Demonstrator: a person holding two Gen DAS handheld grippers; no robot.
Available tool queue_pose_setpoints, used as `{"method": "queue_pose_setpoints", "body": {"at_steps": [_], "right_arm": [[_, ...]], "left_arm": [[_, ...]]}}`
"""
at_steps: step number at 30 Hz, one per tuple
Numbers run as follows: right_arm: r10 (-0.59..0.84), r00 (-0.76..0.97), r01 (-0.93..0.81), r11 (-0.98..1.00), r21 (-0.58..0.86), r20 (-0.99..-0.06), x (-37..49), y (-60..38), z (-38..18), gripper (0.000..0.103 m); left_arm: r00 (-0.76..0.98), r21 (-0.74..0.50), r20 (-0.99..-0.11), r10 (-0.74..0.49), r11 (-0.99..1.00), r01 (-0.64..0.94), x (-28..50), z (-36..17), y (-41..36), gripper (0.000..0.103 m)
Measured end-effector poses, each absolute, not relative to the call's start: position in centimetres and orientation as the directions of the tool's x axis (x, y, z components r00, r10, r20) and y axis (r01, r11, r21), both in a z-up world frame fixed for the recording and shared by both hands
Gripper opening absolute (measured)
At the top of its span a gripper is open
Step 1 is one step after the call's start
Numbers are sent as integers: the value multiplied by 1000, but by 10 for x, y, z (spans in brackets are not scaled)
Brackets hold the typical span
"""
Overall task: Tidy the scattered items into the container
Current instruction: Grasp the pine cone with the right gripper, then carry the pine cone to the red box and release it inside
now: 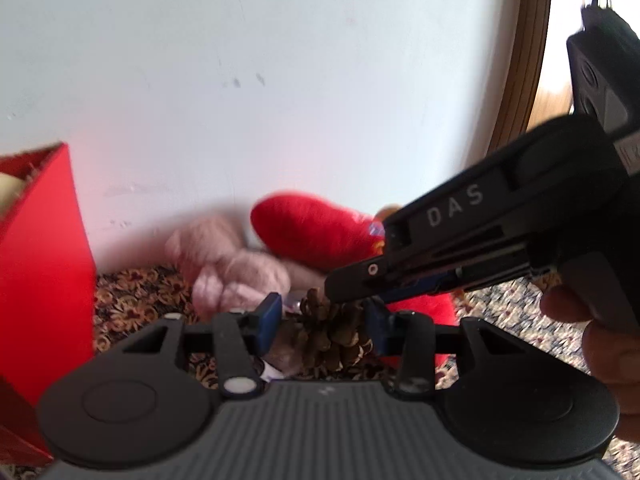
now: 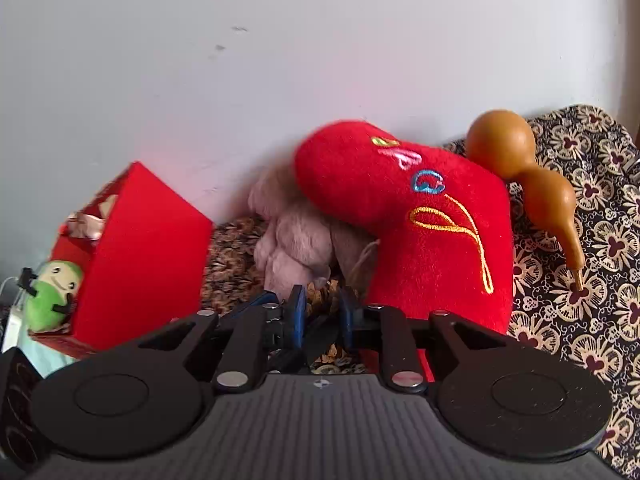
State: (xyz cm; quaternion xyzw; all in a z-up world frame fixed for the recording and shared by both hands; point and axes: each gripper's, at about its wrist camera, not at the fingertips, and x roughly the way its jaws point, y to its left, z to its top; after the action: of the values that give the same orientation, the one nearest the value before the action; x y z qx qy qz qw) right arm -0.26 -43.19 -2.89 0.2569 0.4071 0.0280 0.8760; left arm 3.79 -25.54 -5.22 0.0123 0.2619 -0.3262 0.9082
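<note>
both my claws pinch the same pine cone [image 1: 332,332]: the left gripper [image 1: 326,326] from its sides, the right gripper [image 2: 322,320] at its tip. if they pull apart, brittle scales may snap and it drops. it is brown, open-scaled, over the patterned cloth [image 2: 600,280]; the red box [image 2: 140,256] stands at nine o'clock.

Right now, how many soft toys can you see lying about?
3. A red plush heart leans on the wall, a pinkish furry toy is tucked under its left side, and a green-and-white smiley toy sits beside the red box. Others may be hidden.
</note>
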Motion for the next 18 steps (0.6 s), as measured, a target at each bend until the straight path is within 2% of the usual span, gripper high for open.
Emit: {"method": "queue_pose_setpoints", "body": {"at_steps": [6,8,13,18], "right_arm": [[283,730,90,863,497,-622,-19,-424,9,18],[276,746,71,873,483,-607,-19,-418,20,16],[288,730,79,865,495,-619,-16,-409,13,14],[307,746,36,868,496,-591,-16,-391,26,15]], "left_arm": [[707,-105,-413,-574,802,589,23,-17,-242,31],[699,-126,-421,-578,800,587,25,-19,-237,31],[694,-167,-433,-575,808,565,23,-21,-222,31],[757,-136,-373,-536,839,527,13,6,-209,31]]}}
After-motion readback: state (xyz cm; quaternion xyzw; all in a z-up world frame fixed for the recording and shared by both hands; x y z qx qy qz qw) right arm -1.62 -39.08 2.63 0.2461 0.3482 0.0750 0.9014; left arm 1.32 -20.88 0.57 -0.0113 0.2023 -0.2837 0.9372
